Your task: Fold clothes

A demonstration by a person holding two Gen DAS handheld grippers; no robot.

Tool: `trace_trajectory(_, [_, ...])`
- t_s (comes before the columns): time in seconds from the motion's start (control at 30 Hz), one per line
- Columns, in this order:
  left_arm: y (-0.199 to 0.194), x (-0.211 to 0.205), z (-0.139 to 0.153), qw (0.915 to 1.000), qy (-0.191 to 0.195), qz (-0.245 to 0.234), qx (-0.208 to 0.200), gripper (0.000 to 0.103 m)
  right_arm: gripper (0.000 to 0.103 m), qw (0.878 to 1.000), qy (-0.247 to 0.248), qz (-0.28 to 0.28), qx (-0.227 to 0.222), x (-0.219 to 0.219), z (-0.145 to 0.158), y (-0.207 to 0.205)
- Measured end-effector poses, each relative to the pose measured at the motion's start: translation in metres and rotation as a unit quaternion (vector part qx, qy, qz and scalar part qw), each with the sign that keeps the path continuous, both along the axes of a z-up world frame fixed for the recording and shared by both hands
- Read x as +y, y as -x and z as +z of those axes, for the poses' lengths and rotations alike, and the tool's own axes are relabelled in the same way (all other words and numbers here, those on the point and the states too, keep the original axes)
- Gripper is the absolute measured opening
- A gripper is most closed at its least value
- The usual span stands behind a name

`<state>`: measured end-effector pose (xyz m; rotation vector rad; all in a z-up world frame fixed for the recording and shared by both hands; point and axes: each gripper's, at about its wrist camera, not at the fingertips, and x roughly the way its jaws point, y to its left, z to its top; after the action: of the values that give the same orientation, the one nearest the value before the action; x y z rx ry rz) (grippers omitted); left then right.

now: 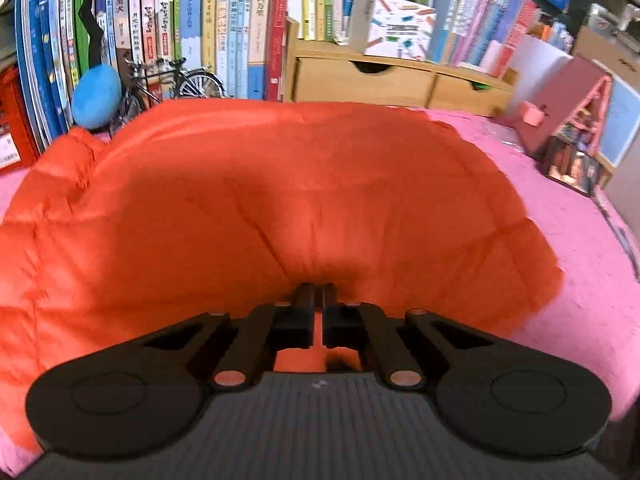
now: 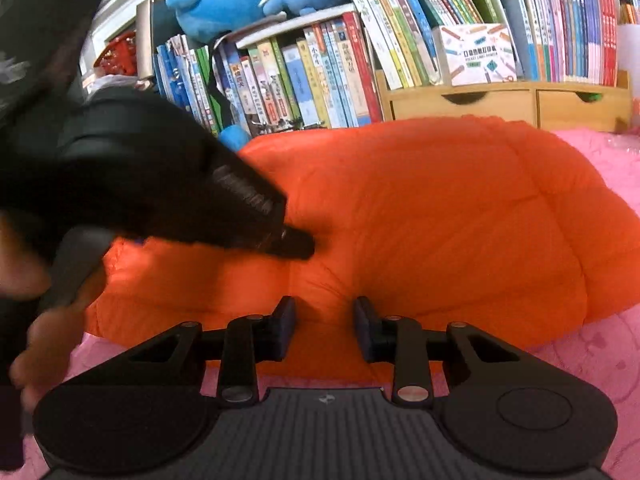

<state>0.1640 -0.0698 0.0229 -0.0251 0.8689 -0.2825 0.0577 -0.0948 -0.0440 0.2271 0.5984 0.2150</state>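
The quilted jacket was bright orange, the cloth beneath it pink, and both grippers black.

jacket: 1 | gripper: 2 | drawers: 2 | blue plush toys: maybe 3

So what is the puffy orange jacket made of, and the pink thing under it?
The orange jacket looks like thin, slightly shiny nylon-type cloth stuffed with padding: stitched lines split it into puffy squares and light glints off it. The pink cover looks like soft, dull cloth, maybe fleece or cotton; it shows no shine, and the blur hides its weave.
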Motion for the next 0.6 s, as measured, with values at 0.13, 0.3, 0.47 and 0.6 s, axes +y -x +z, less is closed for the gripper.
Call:
trace_trajectory(0.13, [-0.02, -0.007, -0.005, 0.9998, -0.01, 0.007, 0.013, 0.002, 0.032, 1.0, -0.007, 0.002, 0.007, -0.002, -0.001, -0.003])
trace_trajectory(0.3, [-0.037, -0.007, -0.007, 0.9991, 0.007, 0.022, 0.036, 0.001, 0.032, 1.0, -0.016, 0.002, 0.01, -0.005, -0.002, -0.004])
trace_trajectory(0.47, [-0.021, -0.011, 0.007, 0.9983, 0.009, 0.014, 0.056, 0.031, 0.033, 0.999, -0.03, 0.003, 0.012, -0.009, -0.003, -0.005])
trace_trajectory(0.6, [0.003, -0.024, 0.016, 0.9984, -0.013, -0.02, 0.052, 0.081, 0.033, 0.999, -0.033, 0.004, 0.012, -0.009, -0.003, -0.006])
